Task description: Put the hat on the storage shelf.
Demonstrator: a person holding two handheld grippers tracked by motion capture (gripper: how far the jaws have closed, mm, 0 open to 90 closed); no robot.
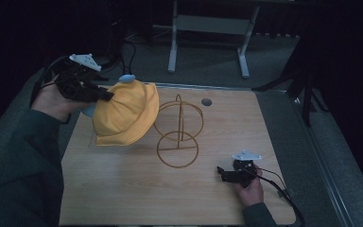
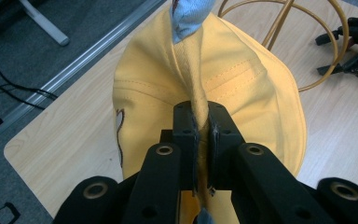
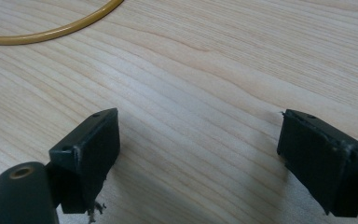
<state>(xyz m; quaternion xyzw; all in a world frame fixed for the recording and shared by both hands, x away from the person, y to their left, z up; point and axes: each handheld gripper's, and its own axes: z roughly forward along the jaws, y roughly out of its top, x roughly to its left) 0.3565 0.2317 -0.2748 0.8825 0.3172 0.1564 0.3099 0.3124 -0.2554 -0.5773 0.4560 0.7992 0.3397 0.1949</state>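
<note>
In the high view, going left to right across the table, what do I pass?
Left tool pinching the yellow hat → wire hat stand → small grey disc → right tool, open, low over the table.

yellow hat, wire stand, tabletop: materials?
Yellow hat: woven cloth, likely cotton, matte; stitched seams show, and it folds softly where the left gripper pinches it. Wire stand: thin rings and a rod, probably metal wire with a yellowish gold coat, slight sheen. Tabletop: light wood or wood-look laminate, smooth; printed or real grain cannot be told.
</note>
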